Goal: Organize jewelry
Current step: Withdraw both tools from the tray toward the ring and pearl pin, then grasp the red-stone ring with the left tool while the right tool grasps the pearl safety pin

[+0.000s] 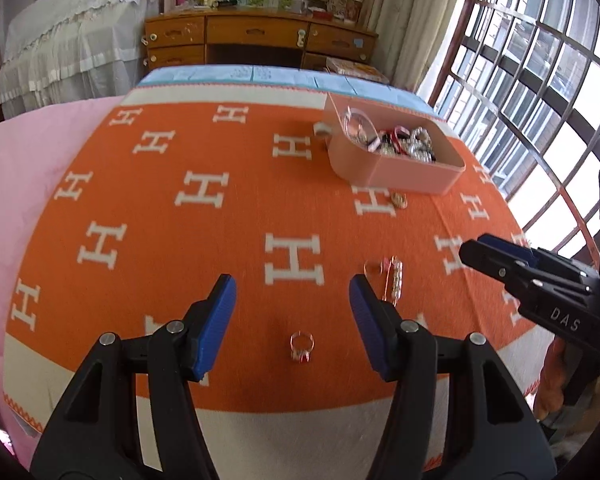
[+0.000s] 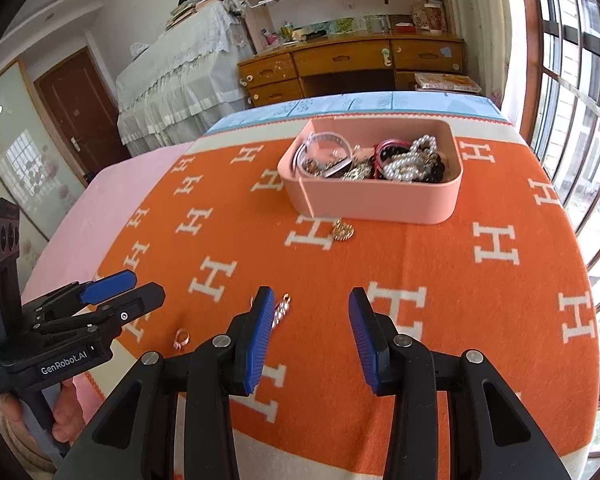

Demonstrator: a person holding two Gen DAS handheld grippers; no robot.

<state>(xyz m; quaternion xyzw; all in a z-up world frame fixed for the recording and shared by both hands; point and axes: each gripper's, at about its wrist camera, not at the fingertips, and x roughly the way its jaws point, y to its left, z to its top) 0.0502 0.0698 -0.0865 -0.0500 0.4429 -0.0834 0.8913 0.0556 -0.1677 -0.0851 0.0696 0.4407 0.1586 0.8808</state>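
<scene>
A pink box point(image 1: 396, 172) point(image 2: 372, 200) full of beads, bracelets and chains stands on an orange blanket with white H marks. Three pieces lie loose in front of it. A small ring point(image 1: 301, 346) point(image 2: 181, 338) sits on the blanket below the gap of my open left gripper point(image 1: 291, 280) point(image 2: 144, 286), untouched. A beaded clasp piece point(image 1: 394, 282) point(image 2: 282, 312) lies just outside that gripper's right finger and beside the left finger of my right gripper point(image 2: 311, 294) point(image 1: 474, 245). The right gripper is open with only blanket between its pads. A gold trinket point(image 1: 399, 200) point(image 2: 343, 231) rests close to the box.
The blanket point(image 1: 180, 240) covers a raised surface over a pink sheet point(image 1: 28, 168) on the left and a blue mat point(image 2: 340, 106) behind. Beyond stand a wooden desk point(image 2: 352, 60) and furniture under a white lace cover point(image 2: 180, 80). A barred window point(image 1: 540, 80) runs along the right.
</scene>
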